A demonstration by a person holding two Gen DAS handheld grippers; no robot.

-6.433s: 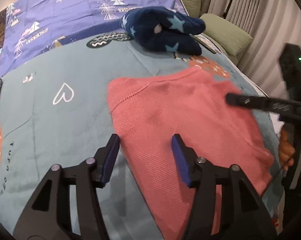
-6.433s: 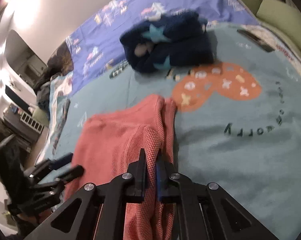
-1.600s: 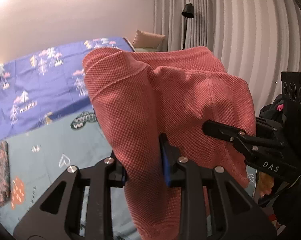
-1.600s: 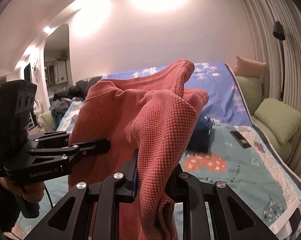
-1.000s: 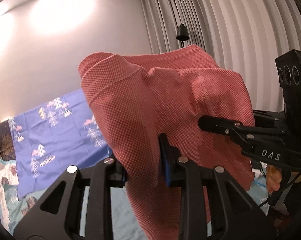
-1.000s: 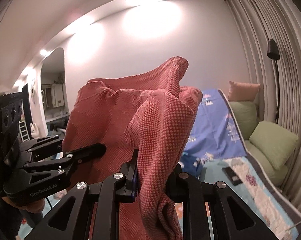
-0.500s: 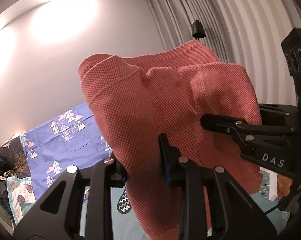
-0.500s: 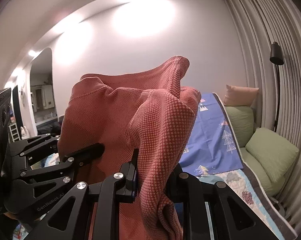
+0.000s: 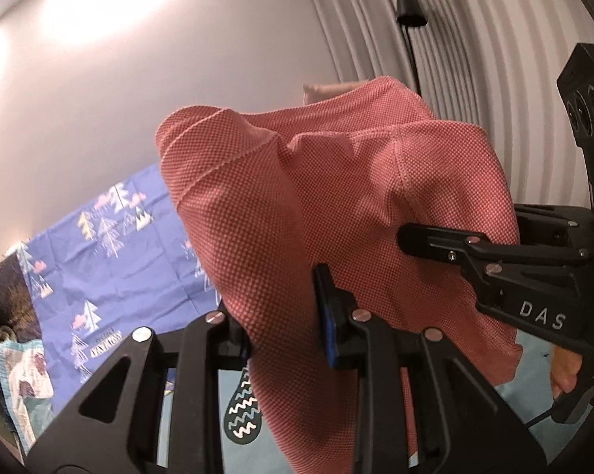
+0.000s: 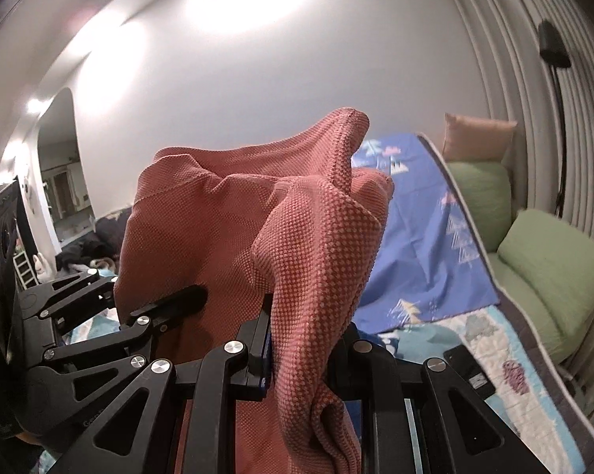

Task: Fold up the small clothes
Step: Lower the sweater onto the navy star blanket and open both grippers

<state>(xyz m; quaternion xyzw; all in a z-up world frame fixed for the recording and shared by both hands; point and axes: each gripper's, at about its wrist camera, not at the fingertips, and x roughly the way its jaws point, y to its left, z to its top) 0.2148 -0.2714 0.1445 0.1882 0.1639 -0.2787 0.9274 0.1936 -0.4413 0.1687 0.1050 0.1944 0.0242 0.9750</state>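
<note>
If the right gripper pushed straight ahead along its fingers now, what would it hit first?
The right gripper is already clamped on the red knit garment, which bunches up directly ahead, so it meets that cloth first. Beyond the cloth probably lies the blue tree-print bedspread, but depth there is unclear.

- A bedroom in a home.
- A bed [image 10: 470,339] covered by a teal printed quilt, with a blue tree-patterned sheet [image 10: 419,245] spread over it.
- Green pillows [image 10: 553,268] and a peach cushion [image 10: 478,138] along the pleated curtain [image 10: 533,79].
- A black floor lamp [image 10: 555,51] by the curtain.
</note>
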